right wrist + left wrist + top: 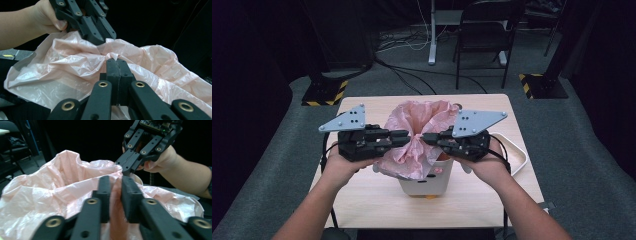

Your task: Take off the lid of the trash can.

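A crumpled pink plastic bag sits in a white bin at the middle of the wooden table. Both grippers meet tip to tip over the bag's top. My left gripper comes in from the left. In the left gripper view its jaws stand a little apart, with a fold of the bag lying between them. My right gripper comes in from the right. In the right gripper view its jaws are pressed together on a pinch of the bag.
A white tray lies on the table's right side, behind my right hand. Beyond the table are a black chair, a desk leg and cables on the grey floor. Yellow-black striped stand bases flank the far corners.
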`<state>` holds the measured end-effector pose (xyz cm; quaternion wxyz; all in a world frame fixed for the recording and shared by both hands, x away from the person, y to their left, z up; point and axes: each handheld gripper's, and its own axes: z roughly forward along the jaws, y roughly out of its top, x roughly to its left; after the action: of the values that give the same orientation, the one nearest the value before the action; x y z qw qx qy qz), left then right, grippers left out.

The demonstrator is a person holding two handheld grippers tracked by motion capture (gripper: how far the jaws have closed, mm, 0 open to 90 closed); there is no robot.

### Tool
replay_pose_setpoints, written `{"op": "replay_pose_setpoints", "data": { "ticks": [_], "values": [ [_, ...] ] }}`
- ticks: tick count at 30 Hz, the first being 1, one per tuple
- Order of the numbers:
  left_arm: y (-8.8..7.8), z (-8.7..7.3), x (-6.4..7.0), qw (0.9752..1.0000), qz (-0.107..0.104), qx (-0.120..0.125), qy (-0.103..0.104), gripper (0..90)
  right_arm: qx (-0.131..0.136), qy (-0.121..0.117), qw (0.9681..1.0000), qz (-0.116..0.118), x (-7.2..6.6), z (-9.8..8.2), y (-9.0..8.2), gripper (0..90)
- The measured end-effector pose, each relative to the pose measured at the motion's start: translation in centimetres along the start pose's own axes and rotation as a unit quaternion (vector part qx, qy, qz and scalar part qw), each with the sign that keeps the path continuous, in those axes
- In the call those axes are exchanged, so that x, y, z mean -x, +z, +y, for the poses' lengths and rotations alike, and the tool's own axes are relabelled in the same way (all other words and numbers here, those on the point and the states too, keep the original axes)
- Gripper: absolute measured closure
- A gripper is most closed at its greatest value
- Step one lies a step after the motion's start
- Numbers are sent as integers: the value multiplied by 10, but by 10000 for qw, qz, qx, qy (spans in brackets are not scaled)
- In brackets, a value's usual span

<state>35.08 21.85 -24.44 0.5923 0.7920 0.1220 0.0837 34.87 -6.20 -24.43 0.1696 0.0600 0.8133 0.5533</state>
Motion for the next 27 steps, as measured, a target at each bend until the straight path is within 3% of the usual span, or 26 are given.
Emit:
{"op": "replay_pose_setpoints", "data": {
  "ticks": [5, 17, 20, 27],
  "values": [
    [3, 0, 0, 9999, -85, -50, -72, 609, 3, 0, 10000, 13, -1, 0, 2, 900],
    [14, 0, 2, 9996, -153, -226, -54, 559, 77, 13, 9999, 68, -2, 4, 7, 900],
    [17, 0, 3, 9993, -139, -336, 14, 598, 85, 2, 9999, 78, -3, 5, 8, 900],
    [18, -1, 2, 9988, -79, -487, 76, 797, 51, -16, 10000, 83, -3, 5, 10, 898]
  ]
}}
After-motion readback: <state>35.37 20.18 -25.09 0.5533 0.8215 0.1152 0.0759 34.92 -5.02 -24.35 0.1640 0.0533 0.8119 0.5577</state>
